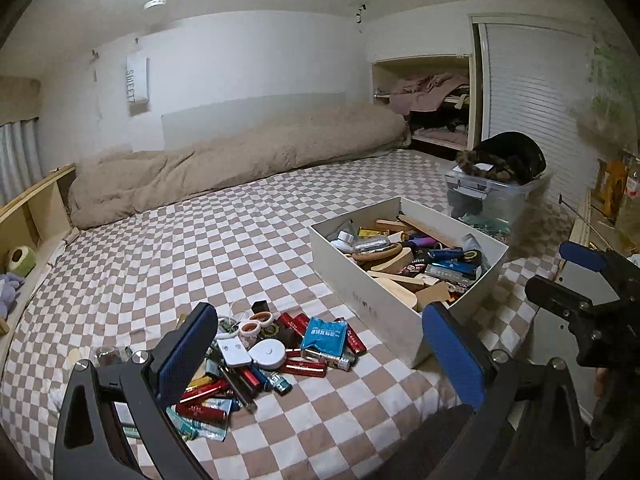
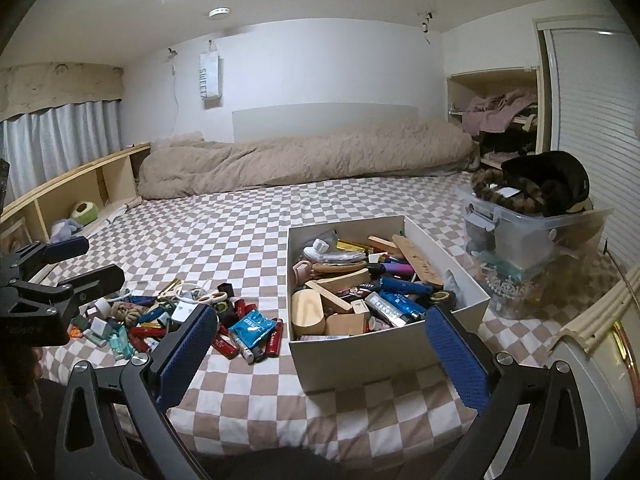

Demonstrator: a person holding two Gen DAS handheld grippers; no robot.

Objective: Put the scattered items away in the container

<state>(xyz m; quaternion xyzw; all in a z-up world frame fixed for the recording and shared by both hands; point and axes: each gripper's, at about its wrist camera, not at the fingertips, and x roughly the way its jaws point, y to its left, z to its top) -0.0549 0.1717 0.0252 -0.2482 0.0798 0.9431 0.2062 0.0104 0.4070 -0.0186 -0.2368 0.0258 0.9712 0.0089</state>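
On the checkered bed (image 1: pixel 200 248): one white box (image 1: pixel 372 304), open-topped, already well filled with mixed small goods. Just left of it, not touching, a loose heap (image 1: pixel 264 356) of scattered items: red cylindrical tubes, batteries, a blue sachet (image 1: pixel 324 334), tape rolls, a white round gadget. Left gripper (image 1: pixel 320 356): jaws wide apart, empty, hovering over the heap. Right gripper (image 2: pixel 320 356): jaws wide apart, empty, poised near the box's front wall. Step in hand, by judgement: between picks, selecting the next piece. Next move calls for lowering onto one item, closing, then carrying it over the box rim.
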